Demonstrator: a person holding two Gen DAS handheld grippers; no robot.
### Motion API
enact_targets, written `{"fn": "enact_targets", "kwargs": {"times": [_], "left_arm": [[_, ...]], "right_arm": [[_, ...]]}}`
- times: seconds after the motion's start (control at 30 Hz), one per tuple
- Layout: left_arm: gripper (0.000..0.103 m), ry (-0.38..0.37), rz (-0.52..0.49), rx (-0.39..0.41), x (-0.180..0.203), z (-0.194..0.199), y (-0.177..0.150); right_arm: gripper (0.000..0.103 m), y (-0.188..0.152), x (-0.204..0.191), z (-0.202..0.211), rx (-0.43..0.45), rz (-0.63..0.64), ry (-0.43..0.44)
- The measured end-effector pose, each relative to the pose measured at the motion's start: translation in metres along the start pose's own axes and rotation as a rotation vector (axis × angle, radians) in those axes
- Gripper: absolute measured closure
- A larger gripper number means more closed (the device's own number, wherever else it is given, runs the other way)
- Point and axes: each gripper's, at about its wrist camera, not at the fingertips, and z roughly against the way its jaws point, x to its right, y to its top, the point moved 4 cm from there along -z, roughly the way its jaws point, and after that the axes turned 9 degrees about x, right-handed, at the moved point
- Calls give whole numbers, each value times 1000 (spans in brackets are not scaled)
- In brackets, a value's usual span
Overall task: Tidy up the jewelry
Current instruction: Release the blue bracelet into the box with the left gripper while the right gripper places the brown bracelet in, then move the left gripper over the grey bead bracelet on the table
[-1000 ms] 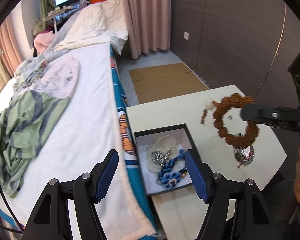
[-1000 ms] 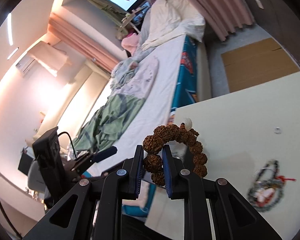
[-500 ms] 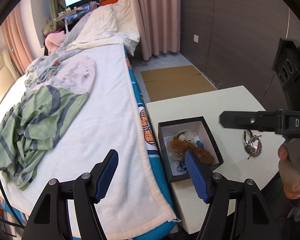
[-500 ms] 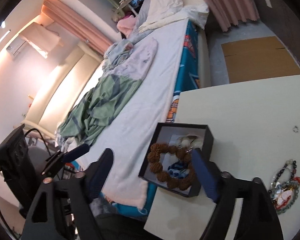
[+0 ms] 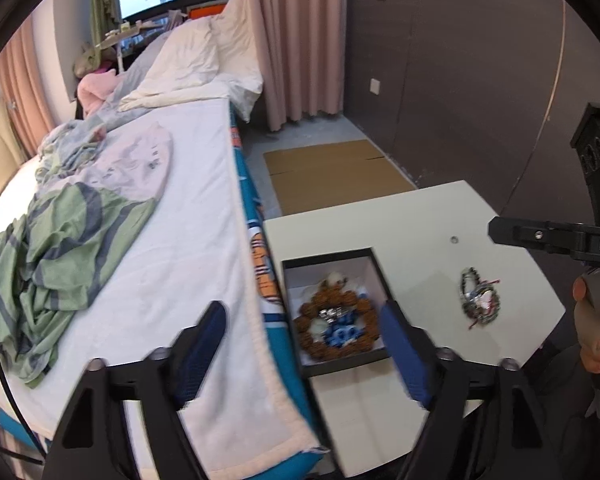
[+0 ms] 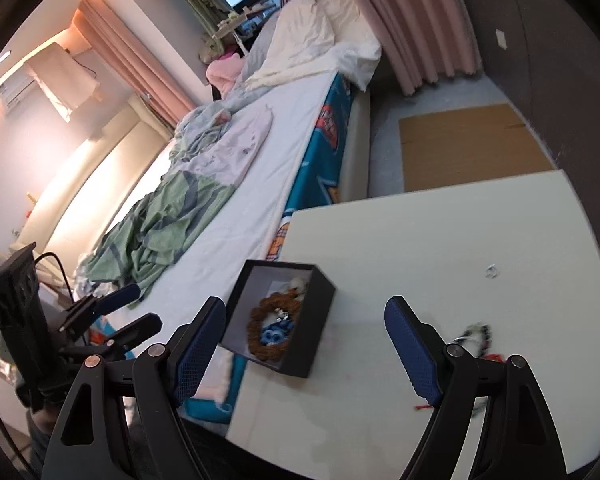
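Observation:
A black jewelry box (image 5: 374,270) (image 6: 320,316) with a white lining stands at the white table's left edge. Inside lie a brown beaded bracelet (image 5: 368,312) (image 6: 260,312) and blue and silver pieces (image 5: 342,330). A dark beaded bracelet with red thread (image 5: 478,298) (image 6: 476,334) lies on the table right of the box. A small ring (image 5: 454,239) (image 6: 491,271) lies farther back. My left gripper (image 5: 304,344) is open and empty, above and in front of the box. My right gripper (image 6: 306,346) is open and empty, held above the table between box and dark bracelet.
The white table (image 5: 400,220) (image 6: 420,232) stands against a bed (image 5: 140,220) with green and white bedding. Flattened cardboard (image 5: 332,172) lies on the floor beyond the table. A dark wall runs along the right.
My right gripper opened and let the brown bracelet drop into the box, then drew back. Both views have pulled away from the table.

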Motion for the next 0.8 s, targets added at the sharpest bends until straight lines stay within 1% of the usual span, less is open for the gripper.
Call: {"fn": "enact_targets", "kwargs": {"times": [0.17,0.27,0.57,0.73,0.77,0.8], "left_arm": [[15,-29,-31,-1,24,-6,7],[15,-62,-45,-6,41,-11,10],[15,-142,-78,-22,85,-23,15],[15,-176,-113,-44,111,-30,13],[15,-184,-117,-50,116,-32,12],[15,-198,-119,-61,122,-35,10]], "right_arm": [[21,5,28,25,19,-1,-58],[21,5,46,37,25,-4,-109],[21,0,86,71,48,-26,-162],[20,-5,103,84,36,-48,-158],[19,-5,106,86,35,-53,-158],[16,-6,108,88,35,-54,-162]]}}
